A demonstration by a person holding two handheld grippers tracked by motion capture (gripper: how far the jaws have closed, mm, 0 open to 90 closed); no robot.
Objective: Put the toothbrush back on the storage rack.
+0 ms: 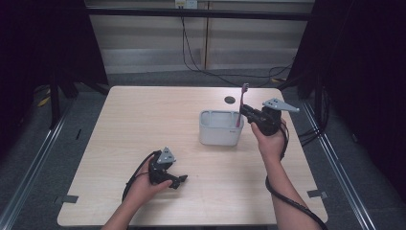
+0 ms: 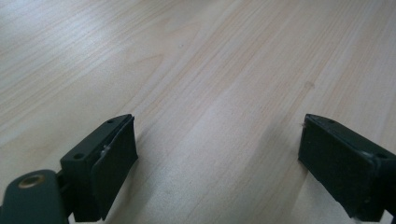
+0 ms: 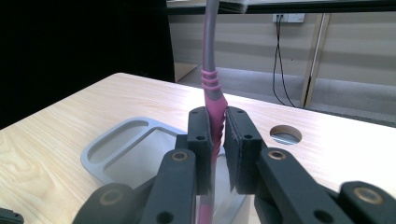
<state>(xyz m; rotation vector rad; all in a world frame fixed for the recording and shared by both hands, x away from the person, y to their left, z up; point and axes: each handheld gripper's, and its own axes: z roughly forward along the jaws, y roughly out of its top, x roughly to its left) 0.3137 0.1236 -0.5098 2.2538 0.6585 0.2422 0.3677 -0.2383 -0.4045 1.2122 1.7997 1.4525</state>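
right gripper (image 3: 218,135) clamped on pink-and-grey plastic toothbrush (image 3: 213,81) | long axis upright, lower end below jaws, seemingly inside pale grey rectangular holder (image 3: 122,142) | left gripper (image 2: 217,154) wide open, holding nothing, farther off

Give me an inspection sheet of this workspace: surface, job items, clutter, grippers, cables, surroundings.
Surface: light wood table, with a round hole near its far edge.
Job's things: pink toothbrush upright, head up, its lower end inside the grey holder; the holder sits right of centre.
Clutter: nothing seen.
Grippers: right gripper shut on the toothbrush handle above the holder's right end; left gripper open, low over bare table near the front left.
Cables: one trails from each gripper; more run across the floor behind the table.
Surroundings: black curtains at both sides, pale wall panels behind, grey floor.
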